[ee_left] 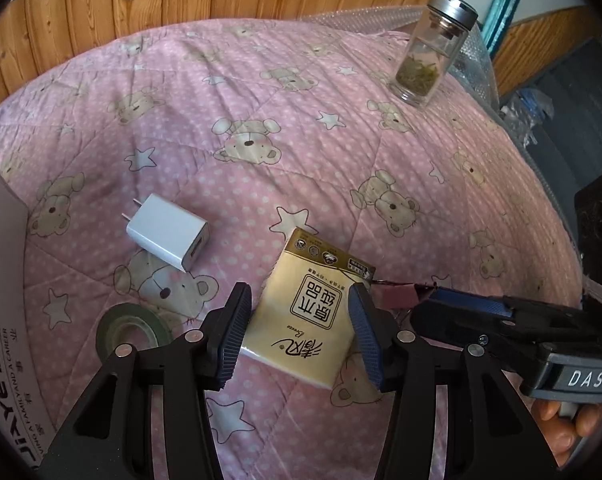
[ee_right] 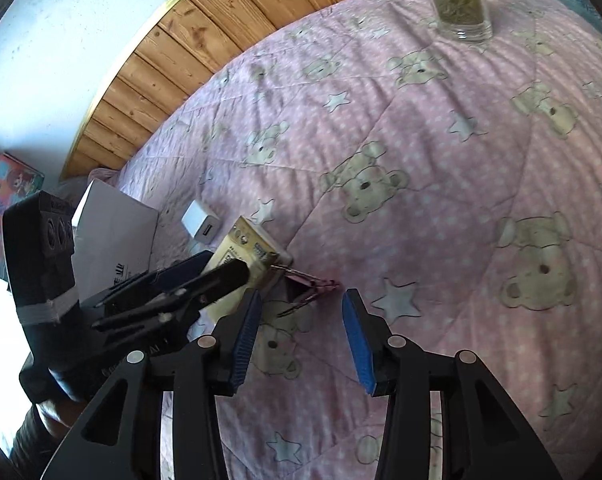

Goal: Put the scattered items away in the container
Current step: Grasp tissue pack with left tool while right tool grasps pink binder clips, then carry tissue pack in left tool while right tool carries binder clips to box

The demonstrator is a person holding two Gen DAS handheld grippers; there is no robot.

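Note:
A yellow tissue pack (ee_left: 307, 312) lies on the pink bear quilt, between the fingers of my open left gripper (ee_left: 301, 336), which straddles its near half without squeezing it. A pink binder clip (ee_left: 399, 295) lies just right of the pack. My right gripper (ee_right: 301, 336) is open and empty, hovering close before the clip (ee_right: 307, 285). It shows in the left wrist view (ee_left: 481, 312) from the side. A white charger (ee_left: 168, 231) and a green tape roll (ee_left: 133, 330) lie left of the pack. The white box (ee_left: 5, 320) stands at the far left.
A glass tea bottle (ee_left: 431, 50) with green leaves stands at the far right of the quilt; it shows in the right wrist view (ee_right: 459, 4) too. Wood panelling runs behind the bed. Dark gear and plastic lie past the right edge (ee_left: 541, 112).

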